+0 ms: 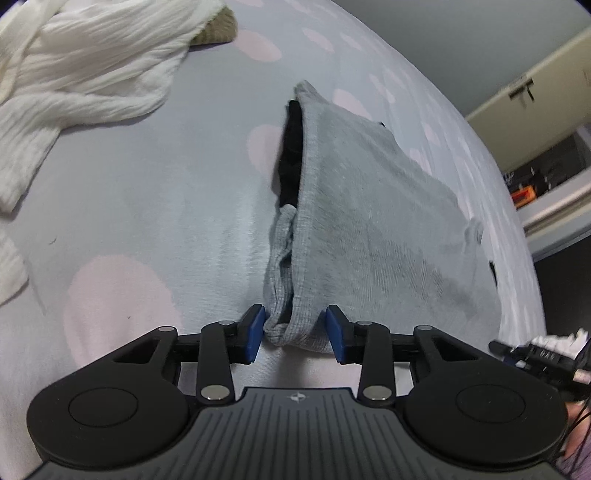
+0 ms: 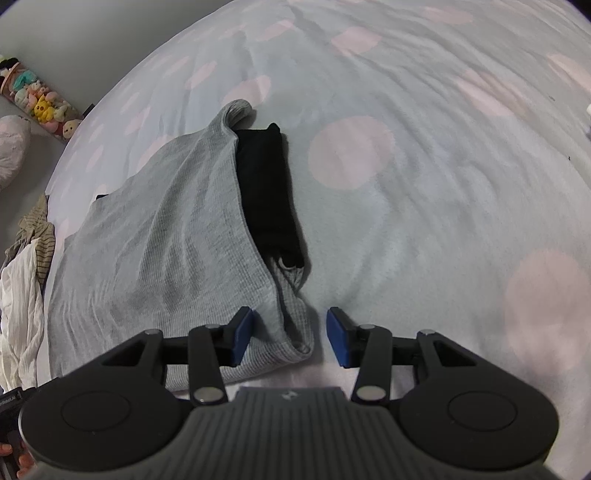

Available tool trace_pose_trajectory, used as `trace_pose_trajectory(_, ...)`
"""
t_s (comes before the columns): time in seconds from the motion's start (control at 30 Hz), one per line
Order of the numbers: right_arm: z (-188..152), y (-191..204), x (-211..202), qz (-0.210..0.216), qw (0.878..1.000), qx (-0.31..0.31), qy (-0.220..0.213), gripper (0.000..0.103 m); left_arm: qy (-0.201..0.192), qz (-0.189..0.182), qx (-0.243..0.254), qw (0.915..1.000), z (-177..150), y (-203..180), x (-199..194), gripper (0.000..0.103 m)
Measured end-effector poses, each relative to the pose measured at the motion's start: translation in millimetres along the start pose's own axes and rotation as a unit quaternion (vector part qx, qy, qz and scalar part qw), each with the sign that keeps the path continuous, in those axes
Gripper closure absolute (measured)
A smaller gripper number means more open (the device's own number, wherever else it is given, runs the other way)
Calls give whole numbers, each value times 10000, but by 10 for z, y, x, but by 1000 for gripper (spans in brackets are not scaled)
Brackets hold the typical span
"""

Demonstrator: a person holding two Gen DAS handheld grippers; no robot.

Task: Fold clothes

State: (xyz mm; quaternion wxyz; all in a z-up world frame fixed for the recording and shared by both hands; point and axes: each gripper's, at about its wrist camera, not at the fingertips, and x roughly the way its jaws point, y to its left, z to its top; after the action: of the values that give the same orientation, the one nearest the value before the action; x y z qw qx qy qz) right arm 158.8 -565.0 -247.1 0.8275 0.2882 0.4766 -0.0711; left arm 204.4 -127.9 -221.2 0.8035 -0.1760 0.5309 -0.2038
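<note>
Bedsheet (image 1: pixel 155 177): pale blue-grey with large pink dots, fills most of both views.
Wall (image 1: pixel 480 29): plain grey, upper right of the left wrist view.
Cabinet (image 1: pixel 535 85): cream, right edge of the left wrist view, dark open shelf below it.
Plush toys (image 2: pixel 40 105): small, colourful, packed in a clear tube, upper left of the right wrist view.

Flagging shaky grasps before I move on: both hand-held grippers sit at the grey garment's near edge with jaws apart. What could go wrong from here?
1. The left hand-held gripper straddles a bunched corner of the grey garment; closing may pinch only some layers, skewing the fold.
2. The right hand-held gripper sits partly off the edge and could miss it.
3. Lifting may drag the black garment tucked underneath.
</note>
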Motion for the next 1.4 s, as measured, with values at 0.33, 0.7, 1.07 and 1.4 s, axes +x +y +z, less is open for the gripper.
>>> trace_pose_trajectory(0.33, -2, 132, -31, 133, 9994, -334, -7, 91, -110, 32, 328, 9994, 22, -61, -165, 95)
trace_pose_trajectory(0.7, 110, 177, -662, 589, 9982, -85, 40, 92, -59, 35, 310, 9995, 41, -252, -718, 96)
trace_pose_trajectory(1.07, -311, 78, -1036, 604, 9954, -447, 597, 92, 550, 411, 477, 9965, -307, -295, -1011, 96)
trace_pose_trajectory(1.4, -559, 267, -857, 66, 9829, -1629, 853, 85, 1119, 953, 697, 9867, -436, -287, -736, 90)
